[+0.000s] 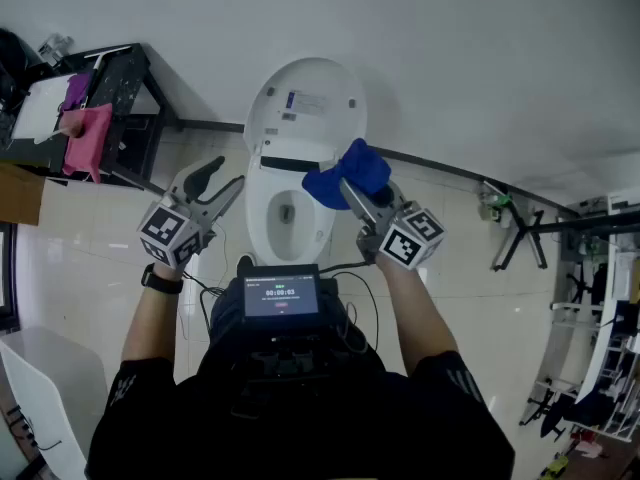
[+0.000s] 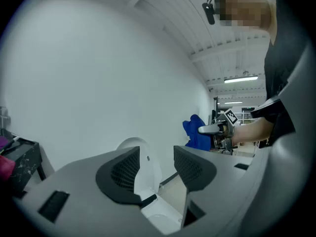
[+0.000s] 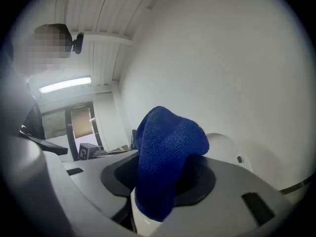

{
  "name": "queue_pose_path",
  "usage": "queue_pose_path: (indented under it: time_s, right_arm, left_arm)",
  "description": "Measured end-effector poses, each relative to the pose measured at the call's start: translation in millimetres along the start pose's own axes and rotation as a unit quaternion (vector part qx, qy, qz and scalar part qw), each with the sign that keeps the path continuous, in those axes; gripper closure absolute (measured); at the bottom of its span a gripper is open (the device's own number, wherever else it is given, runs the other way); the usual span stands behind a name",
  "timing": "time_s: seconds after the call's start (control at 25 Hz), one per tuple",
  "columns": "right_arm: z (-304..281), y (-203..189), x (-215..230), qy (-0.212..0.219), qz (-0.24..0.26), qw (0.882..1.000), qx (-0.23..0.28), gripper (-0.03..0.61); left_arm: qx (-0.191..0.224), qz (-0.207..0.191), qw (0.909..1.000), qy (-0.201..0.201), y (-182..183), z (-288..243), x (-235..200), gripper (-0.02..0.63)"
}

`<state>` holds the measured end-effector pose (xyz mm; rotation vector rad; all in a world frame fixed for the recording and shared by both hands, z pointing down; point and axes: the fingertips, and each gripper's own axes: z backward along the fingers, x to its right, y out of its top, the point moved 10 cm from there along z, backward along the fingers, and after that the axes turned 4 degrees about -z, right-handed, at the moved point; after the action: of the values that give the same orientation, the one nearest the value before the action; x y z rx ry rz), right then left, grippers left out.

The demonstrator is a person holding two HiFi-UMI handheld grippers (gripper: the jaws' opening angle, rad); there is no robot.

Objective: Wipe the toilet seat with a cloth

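A white toilet (image 1: 288, 213) stands against the wall with its lid (image 1: 305, 103) raised and its seat (image 1: 262, 190) down around the bowl. My right gripper (image 1: 352, 190) is shut on a blue cloth (image 1: 346, 173), held in the air over the seat's right side. The blue cloth (image 3: 165, 152) bulges out between the jaws in the right gripper view. My left gripper (image 1: 222, 180) hovers open and empty to the left of the bowl. In the left gripper view the lid (image 2: 143, 164) shows between the open jaws, with the blue cloth (image 2: 196, 132) off to the right.
A black rack (image 1: 120, 108) with pink (image 1: 88, 138) and purple cloths stands at the far left. A black stand (image 1: 525, 230) and shelving (image 1: 600, 348) are at the right. A white object (image 1: 50, 398) sits at the lower left on the tiled floor.
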<state>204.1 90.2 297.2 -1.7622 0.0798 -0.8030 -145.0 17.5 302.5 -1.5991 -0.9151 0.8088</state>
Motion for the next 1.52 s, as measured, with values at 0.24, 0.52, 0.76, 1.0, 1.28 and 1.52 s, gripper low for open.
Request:
queue_pose_path:
  time_s: [0.24, 0.52, 0.76, 1.0, 1.28, 1.52]
  right_arm:
    - [-37, -13, 20, -0.004, 0.007, 1.0, -0.025, 0.394]
    - [-110, -49, 39, 0.009, 0.016, 0.997, -0.068, 0.394]
    - [-170, -104, 68, 0.011, 0.023, 0.991, -0.128, 0.395]
    - [-227, -189, 110, -0.008, 0.053, 0.976, -0.21, 0.397]
    - [-289, -309, 170, -0.05, 0.075, 0.949, -0.303, 0.397]
    - [-331, -390, 211, -0.083, 0.097, 0.927, -0.353, 0.397]
  left_arm:
    - [-0.02, 0.002, 0.9998, -0.004, -14, -6, -16, 0.388]
    - [-0.053, 0.027, 0.9982, -0.003, -50, -6, -42, 0.368]
    - [-0.075, 0.034, 0.9965, -0.015, -89, -14, -63, 0.367]
    - [-0.1, 0.053, 0.9933, -0.026, -142, -26, -83, 0.367]
    - [-0.121, 0.052, 0.9902, -0.046, -210, -33, -90, 0.367]
    - [-0.142, 0.058, 0.9868, -0.051, -264, -37, -105, 0.357]
